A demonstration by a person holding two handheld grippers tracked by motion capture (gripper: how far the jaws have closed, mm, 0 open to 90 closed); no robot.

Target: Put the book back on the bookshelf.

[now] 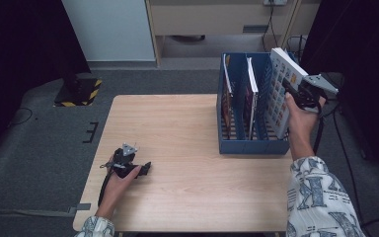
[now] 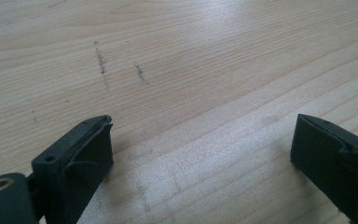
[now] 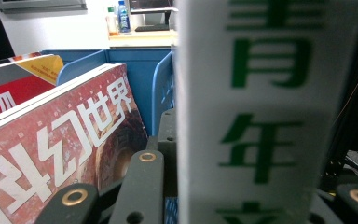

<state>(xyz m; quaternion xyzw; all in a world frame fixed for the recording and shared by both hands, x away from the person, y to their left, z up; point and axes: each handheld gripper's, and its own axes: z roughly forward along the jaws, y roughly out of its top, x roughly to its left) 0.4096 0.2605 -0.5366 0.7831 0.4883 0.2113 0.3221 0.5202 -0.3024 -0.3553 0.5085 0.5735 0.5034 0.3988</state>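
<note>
Already we see two magazines standing in the blue slotted plastic file rack [image 1: 237, 146], one per left compartment. Our right gripper [image 1: 296, 95] clamps a thick white book with green characters on its spine [image 1: 282, 91], tilted over the rack's rightmost slot. Our left gripper [image 1: 143, 170] rests wide open and empty on the pale wooden table [image 1: 177, 148].

A white book [image 1: 281, 89] is held by the right gripper [image 1: 290, 94] over the blue file rack [image 1: 249, 146] at two o'clock, while the left gripper [image 1: 145, 169] is rested on the table [image 1: 187, 128] at eight o'clock.
</note>
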